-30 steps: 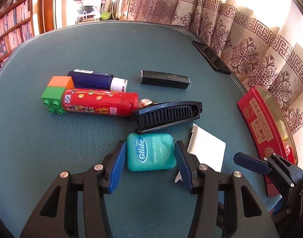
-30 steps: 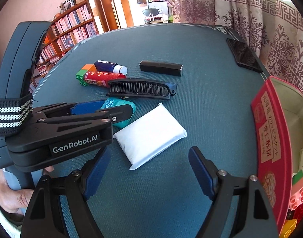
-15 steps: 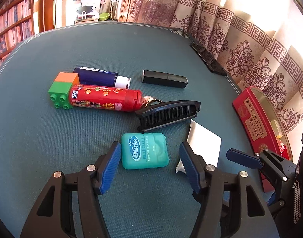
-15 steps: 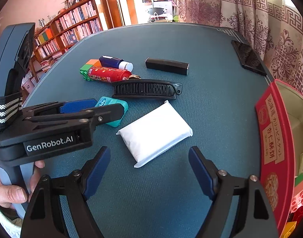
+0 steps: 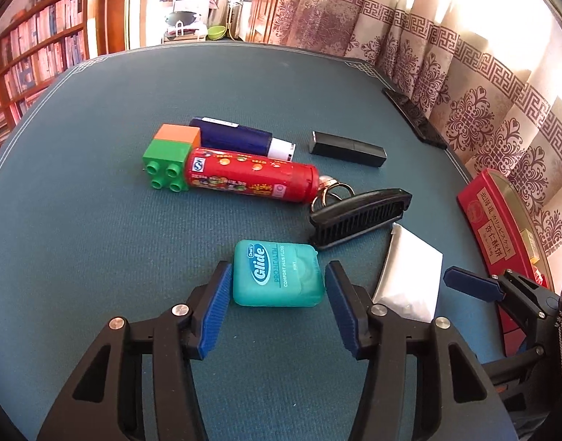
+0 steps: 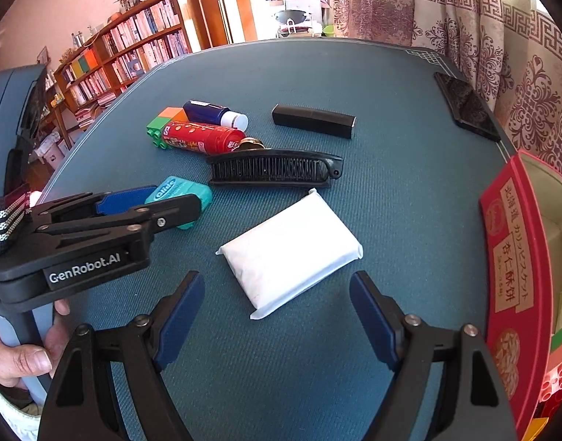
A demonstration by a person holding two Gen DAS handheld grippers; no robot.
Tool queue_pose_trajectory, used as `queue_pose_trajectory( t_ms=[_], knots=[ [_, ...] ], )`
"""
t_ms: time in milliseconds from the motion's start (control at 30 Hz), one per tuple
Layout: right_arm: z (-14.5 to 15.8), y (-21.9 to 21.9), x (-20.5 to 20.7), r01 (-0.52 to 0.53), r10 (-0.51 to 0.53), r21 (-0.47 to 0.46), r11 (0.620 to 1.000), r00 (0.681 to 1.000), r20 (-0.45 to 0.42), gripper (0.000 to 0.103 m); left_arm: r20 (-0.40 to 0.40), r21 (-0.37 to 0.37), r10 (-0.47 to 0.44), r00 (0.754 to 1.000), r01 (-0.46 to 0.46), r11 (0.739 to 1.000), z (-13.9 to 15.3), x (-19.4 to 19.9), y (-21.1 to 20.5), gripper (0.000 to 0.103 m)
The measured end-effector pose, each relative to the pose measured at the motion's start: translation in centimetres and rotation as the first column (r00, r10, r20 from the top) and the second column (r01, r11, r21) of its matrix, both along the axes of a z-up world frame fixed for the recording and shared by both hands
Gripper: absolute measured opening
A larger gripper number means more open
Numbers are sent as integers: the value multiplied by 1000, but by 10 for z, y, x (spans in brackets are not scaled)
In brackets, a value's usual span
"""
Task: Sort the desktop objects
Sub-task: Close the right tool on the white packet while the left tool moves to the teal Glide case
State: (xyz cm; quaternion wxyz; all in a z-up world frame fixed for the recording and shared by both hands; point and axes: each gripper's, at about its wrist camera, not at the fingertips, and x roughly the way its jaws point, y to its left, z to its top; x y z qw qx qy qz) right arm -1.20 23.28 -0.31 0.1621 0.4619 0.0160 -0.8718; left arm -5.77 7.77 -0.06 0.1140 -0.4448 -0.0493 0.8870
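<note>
A teal Glide floss box (image 5: 277, 273) lies flat on the blue-green table mat (image 5: 97, 257). My left gripper (image 5: 278, 265) straddles it; the jaws are closing, with the blue pads (image 5: 216, 305) a thin gap from the box's sides. In the right wrist view the left gripper (image 6: 174, 198) comes in from the left, a hand on its handle. My right gripper (image 6: 276, 279) stands open over the near end of a white packet (image 6: 288, 250) without touching it.
Beyond the floss box lie a black comb (image 5: 358, 217), a red tube (image 5: 248, 178), a green-and-orange brick (image 5: 167, 158), a blue bottle (image 5: 233, 136), a key ring (image 5: 330, 189) and a black bar-shaped case (image 5: 347, 150). A red tin (image 6: 508, 257) holding toy bricks stands right; a phone (image 6: 464, 106) lies far right.
The left gripper's jaws spread away from the floss box, then narrowed around it again, and the gripper shifted a little sideways. The right gripper kept still.
</note>
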Motion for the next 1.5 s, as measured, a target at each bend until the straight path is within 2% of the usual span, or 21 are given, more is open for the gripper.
queue_pose_trajectory(
  t_ms=[200, 300, 433, 533, 667, 800, 867, 933, 1000, 1233, 1500],
  knots=[
    [-5, -2, -14, 11, -11, 12, 1000, 999, 43, 85, 14, 13, -1, 1000, 0, 1000, -3, 1, -6, 55],
    [-7, -7, -20, 9, -12, 59, 998, 999, 41, 87, 18, 4, -4, 1000, 4, 1000, -4, 1, -5, 55],
    [-11, -18, -25, -17, 13, 103, 995, 999, 41, 100, 20, 7, -4, 1000, 4, 1000, -5, 1, -5, 55],
    [-13, -25, -23, -20, 14, 153, 988, 999, 34, 100, 20, 6, -4, 1000, 4, 1000, -5, 0, -6, 55],
    [-12, -24, -24, -3, -2, 151, 989, 999, 35, 100, 17, -4, -4, 1000, 4, 1000, -4, 1, -5, 55],
    [-10, -22, -22, 23, -27, 158, 987, 999, 19, 93, 16, -7, -4, 1000, 4, 1000, -4, 0, -5, 55],
    [-7, -19, -20, 37, -38, 152, 988, 999, 8, 85, 14, -11, -5, 1000, 5, 1000, -4, 0, -4, 55],
    [-5, -18, -18, 47, -48, 150, 988, 999, -3, 67, 15, -9, -5, 1000, 5, 1000, -4, 0, -4, 55],
    [-5, -19, -15, 44, -44, 146, 988, 999, -8, 63, 13, -2, -13, 1000, 13, 1000, -3, 1, -4, 55],
    [-4, -11, 0, 42, -42, 93, 995, 999, -3, 60, -10, 30, -52, 999, 52, 998, 2, 6, 1, 55],
    [14, 1, 28, 51, -48, 36, 998, 997, -62, 60, -54, 34, -90, 994, 92, 995, 12, 23, 14, 55]
  ],
)
